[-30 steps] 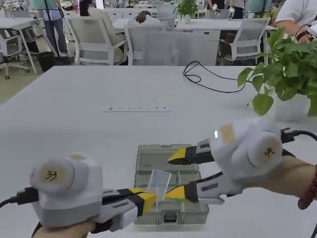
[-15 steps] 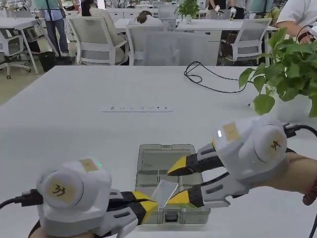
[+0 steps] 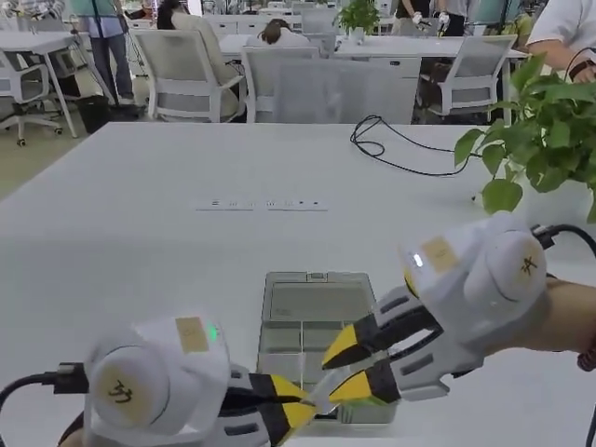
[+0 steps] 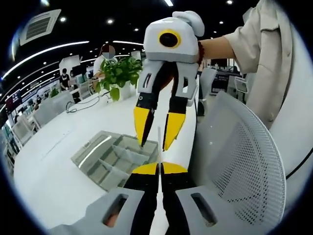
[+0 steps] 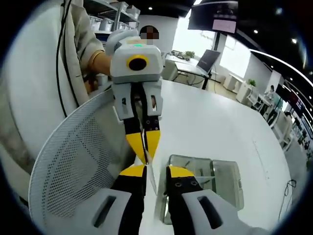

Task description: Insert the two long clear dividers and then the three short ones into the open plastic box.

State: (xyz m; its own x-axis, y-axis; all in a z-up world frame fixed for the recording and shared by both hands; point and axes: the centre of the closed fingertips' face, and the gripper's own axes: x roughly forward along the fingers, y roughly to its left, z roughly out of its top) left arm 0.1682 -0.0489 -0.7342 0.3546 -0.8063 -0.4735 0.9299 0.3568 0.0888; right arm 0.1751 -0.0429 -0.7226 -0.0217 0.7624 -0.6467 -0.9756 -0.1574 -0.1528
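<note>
Left gripper [image 3: 296, 412]: clenched on the divider [image 4: 159, 146]. The divider is a thin clear sheet, seen edge-on in both gripper views, and it stands out from between the closed yellow tips.
Right gripper [image 3: 346, 372]: released. Its jaws are apart, one on each side of the divider's free end, with no contact evident.
The divider is held in the air at the near edge of the box [image 3: 315, 300]; I cannot tell whether it is over that edge or just beside it. The box lies open on the table [image 3: 186, 251] with partitions visible inside. The divider is not yet in a slot.

Handling (judged):
- Weight and surface: light, stiff, smooth-faced plastic, so probably slippery under hard tips. It is likely to pivot if pinched at one corner.
- Visibility: it is clear, so the edges are hard to track. The edge-on gripper views are the better cue.
- Fragility: it may flex or crack if forced into a slot askew.

Where to hold (judged):
- Grip the flat faces near the top edge. Leave the bottom edge and both ends free for the grooves.
- One gripper toward each end would stop rotation.
- Clamp moderately, and press down evenly once both ends are seated.
</note>
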